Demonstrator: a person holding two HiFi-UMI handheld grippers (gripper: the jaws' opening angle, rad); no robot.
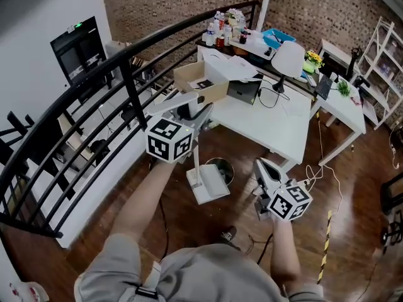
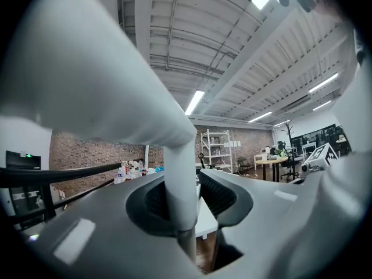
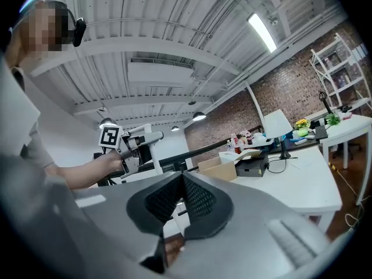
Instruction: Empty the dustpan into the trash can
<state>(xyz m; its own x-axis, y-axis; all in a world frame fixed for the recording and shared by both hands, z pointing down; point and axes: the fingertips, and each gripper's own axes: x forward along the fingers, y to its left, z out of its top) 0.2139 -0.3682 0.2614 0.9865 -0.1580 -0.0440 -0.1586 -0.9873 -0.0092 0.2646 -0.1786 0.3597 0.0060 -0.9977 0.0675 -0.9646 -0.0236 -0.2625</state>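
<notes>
the left hand-held gripper [image 2: 181, 201] is clenched on the white handle [image 2: 177, 173] of the dustpan, its 2 ribbed pads pressing the pole from either side. in the head view the dustpan [image 1: 209, 185] hangs at the pole's lower end over the wooden floor [image 1: 352, 187], just beside the dark round trash can [image 1: 224, 167] and covering its near rim. the right hand-held gripper [image 1: 264, 172] is clenched with nothing between its pads, apart from the pan on its right. beyond the can stands a white tabletop [image 1: 277, 131]; a black railing [image 1: 129, 83] runs along the left
</notes>
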